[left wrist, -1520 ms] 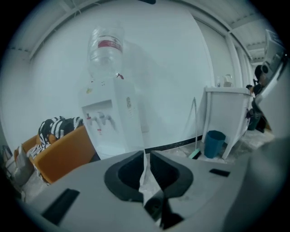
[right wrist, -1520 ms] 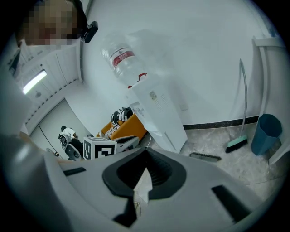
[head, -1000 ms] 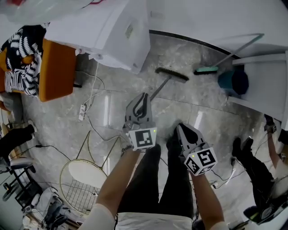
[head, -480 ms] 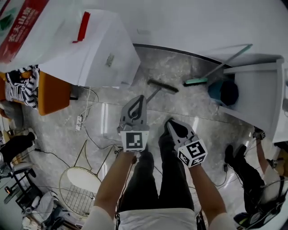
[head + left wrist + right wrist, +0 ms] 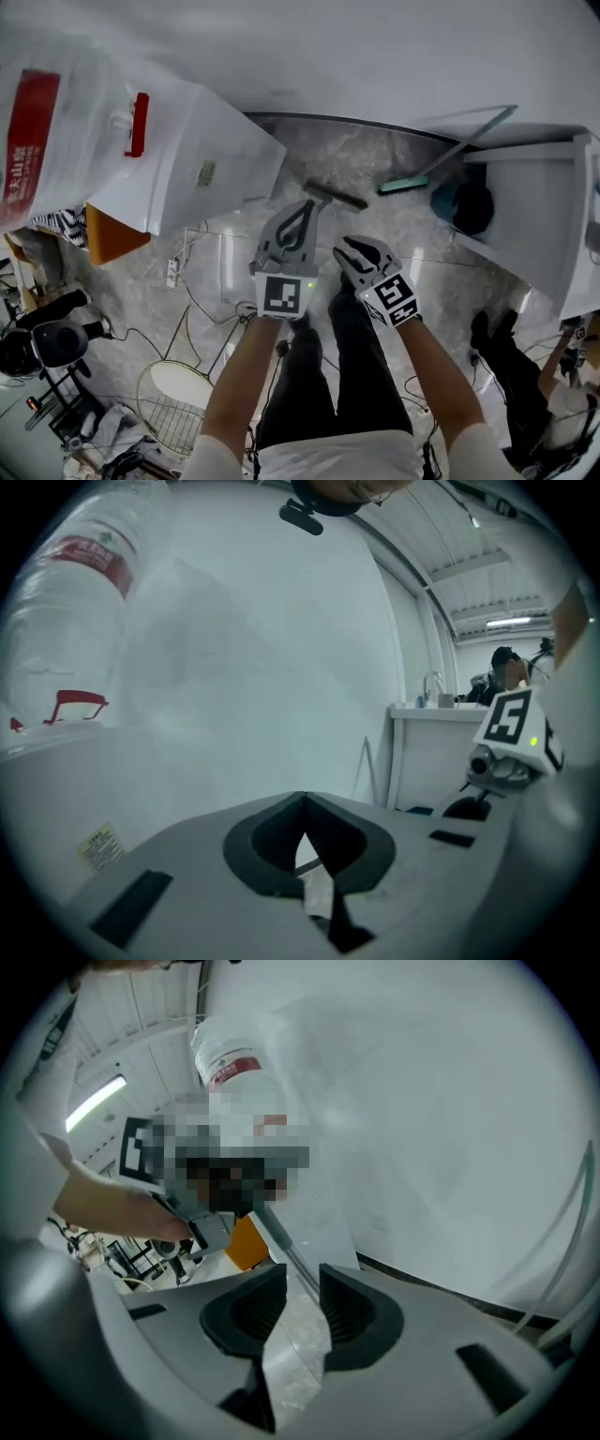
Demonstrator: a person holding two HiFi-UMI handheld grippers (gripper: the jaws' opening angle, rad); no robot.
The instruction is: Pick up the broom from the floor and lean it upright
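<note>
While your left gripper (image 5: 302, 799) keeps its jaws pressed together with nothing between the tips, note that a short piece of rod shows through the opening behind them, somewhere below it.

The broom (image 5: 336, 195) lies on the floor (image 5: 412, 234), just ahead of and below both grippers. Its head is on their far side, and its handle (image 5: 281, 1241) runs back under the left one.

Your right gripper (image 5: 302, 1277) stands spread. Its jaws have just been opening, and the handle shows in the gap between them with neither pad on it.

Judgement: the pickup is not yet made. Expect a light, stiff tool. The rod is thin and smooth and may roll or slide in the pads, and the head end likely outweighs the rest. Take the bare handle a little back from the head, with the jaws square across it. Then open the left gripper and steady the handle higher up before you lean it on the wall (image 5: 394, 66) beyond.
</note>
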